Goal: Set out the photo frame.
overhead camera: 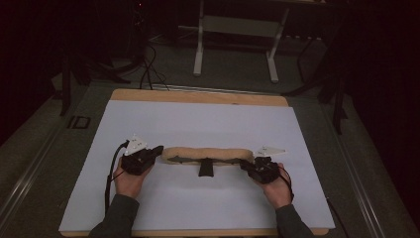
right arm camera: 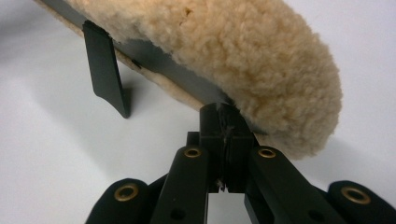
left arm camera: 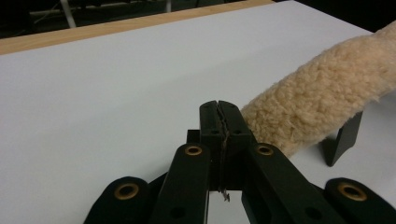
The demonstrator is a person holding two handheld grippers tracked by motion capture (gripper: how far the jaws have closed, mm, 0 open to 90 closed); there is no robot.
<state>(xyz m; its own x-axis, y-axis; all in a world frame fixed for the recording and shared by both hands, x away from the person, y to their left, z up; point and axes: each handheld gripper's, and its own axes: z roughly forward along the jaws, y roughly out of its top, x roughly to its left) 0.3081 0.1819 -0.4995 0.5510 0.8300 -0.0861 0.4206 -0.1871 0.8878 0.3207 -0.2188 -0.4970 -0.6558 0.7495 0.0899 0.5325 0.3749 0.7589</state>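
Both hands rest low, left gripper point(overhead camera: 157, 150) and right gripper point(overhead camera: 244, 164) pinching the fleece pad point(overhead camera: 208, 154).

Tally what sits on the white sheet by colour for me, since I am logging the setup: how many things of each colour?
Tan: 1, the long fleecy tan sleeve with a dark strap and black tab
Black: 2, the left black two-jaw tongs and the right black two-jaw tongs, one at each end of the sleeve
Total: 3
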